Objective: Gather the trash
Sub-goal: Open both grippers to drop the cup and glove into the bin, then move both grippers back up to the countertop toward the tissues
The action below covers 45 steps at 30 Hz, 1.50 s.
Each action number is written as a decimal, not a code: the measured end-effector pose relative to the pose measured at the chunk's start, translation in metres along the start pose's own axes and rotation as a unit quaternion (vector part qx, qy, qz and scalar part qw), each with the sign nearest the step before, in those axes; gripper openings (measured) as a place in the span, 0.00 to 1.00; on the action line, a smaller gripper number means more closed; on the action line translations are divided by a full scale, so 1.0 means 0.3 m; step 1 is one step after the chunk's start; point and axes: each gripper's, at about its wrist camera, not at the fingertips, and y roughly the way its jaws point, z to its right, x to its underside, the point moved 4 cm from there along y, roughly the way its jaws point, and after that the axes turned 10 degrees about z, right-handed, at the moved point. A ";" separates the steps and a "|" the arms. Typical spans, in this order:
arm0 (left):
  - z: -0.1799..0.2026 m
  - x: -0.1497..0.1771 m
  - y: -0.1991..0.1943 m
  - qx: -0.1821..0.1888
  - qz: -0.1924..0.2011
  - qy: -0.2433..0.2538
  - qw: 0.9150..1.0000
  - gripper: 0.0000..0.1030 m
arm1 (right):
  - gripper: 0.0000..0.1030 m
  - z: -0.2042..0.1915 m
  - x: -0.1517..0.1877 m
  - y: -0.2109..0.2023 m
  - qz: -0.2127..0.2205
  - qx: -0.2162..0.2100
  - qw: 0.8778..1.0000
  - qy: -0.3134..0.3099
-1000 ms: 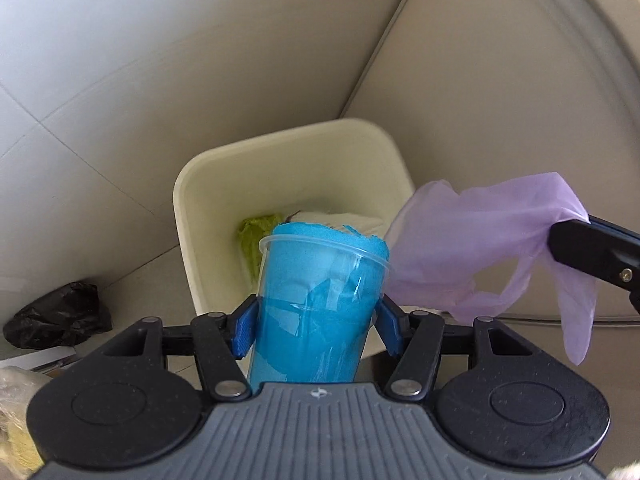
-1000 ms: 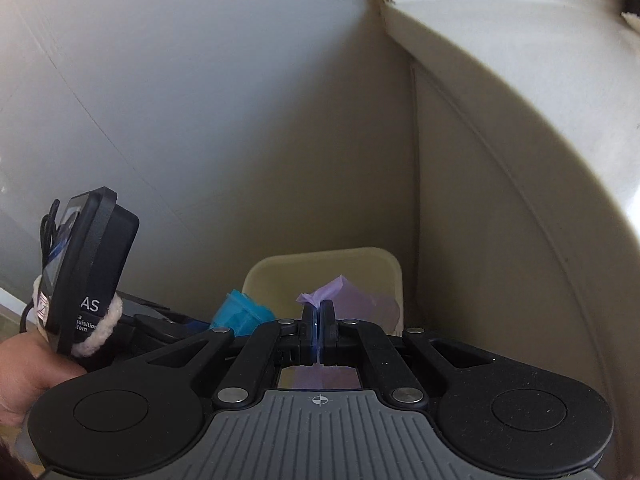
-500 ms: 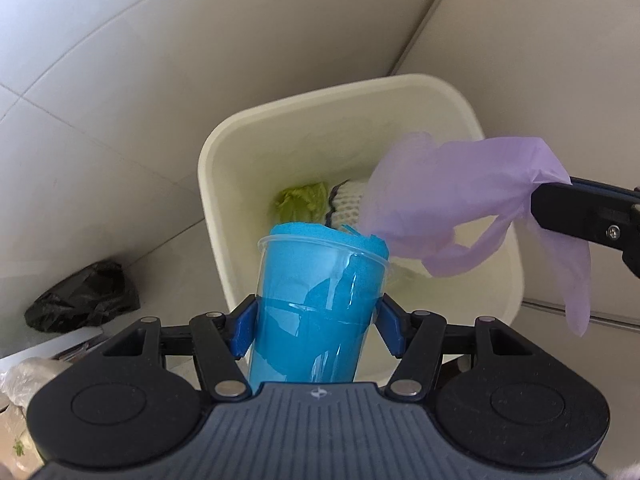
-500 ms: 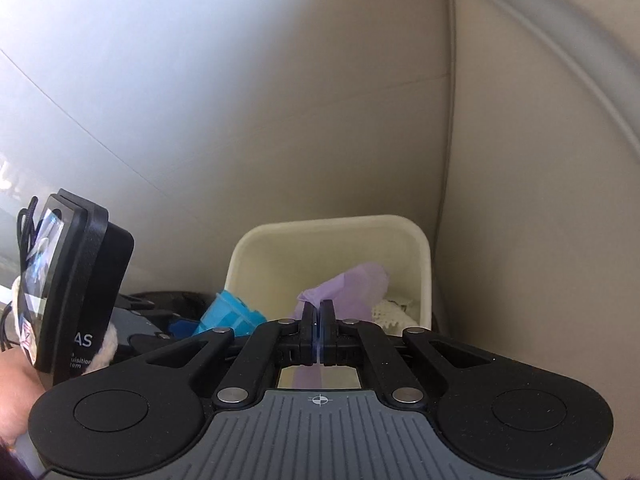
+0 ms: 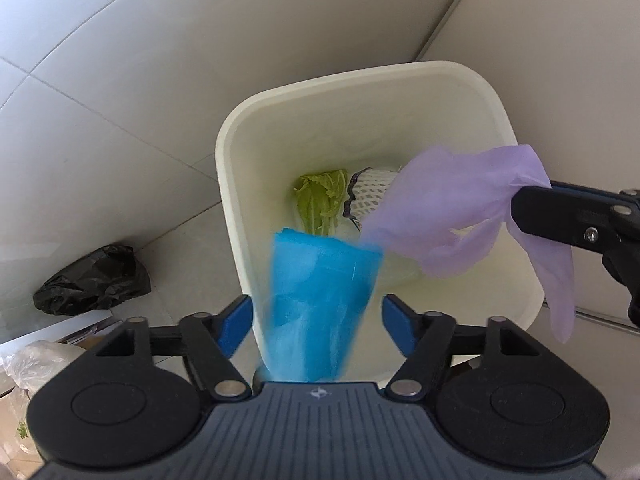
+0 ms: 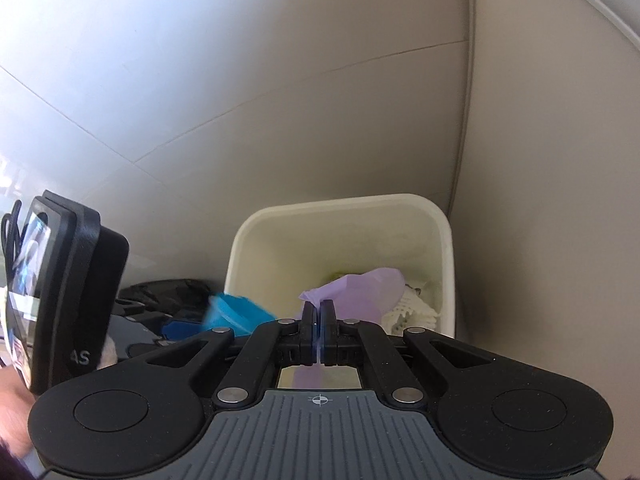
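A cream trash bin (image 5: 228,184) stands below both grippers; it also shows in the right wrist view (image 6: 240,252). A lettuce leaf (image 5: 320,200) and white foam netting (image 5: 370,190) lie inside it. My left gripper (image 5: 318,322) is open above the bin's near rim. A clear cup stuffed with blue plastic (image 5: 320,300), blurred, sits between its spread fingers without touching them. My right gripper (image 6: 318,312) is shut on a purple glove (image 5: 460,216), which hangs over the bin; the glove also shows in the right wrist view (image 6: 360,292).
A black plastic bag (image 5: 94,280) lies on the tiled floor left of the bin. Clear plastic wrap (image 5: 28,364) lies at the lower left. A beige cabinet wall (image 5: 560,40) rises behind the bin on the right.
My left gripper has opened and let go of the blue cup, which is blurred and slipping down. Both grippers have moved further over the bin. The right gripper still holds the glove.
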 end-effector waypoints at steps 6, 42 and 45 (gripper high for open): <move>-0.017 0.013 -0.007 -0.008 0.001 -0.007 1.000 0.74 | 0.03 -0.016 -0.020 -0.004 0.003 -0.008 1.000 -0.001; -0.065 0.087 -0.107 -0.043 0.016 0.019 0.999 0.94 | 0.83 0.016 -0.044 -0.268 0.005 0.008 1.000 0.008; -0.072 0.099 -0.122 -0.044 0.019 0.013 0.999 0.94 | 0.84 0.008 -0.034 -0.299 0.008 0.009 1.000 -0.002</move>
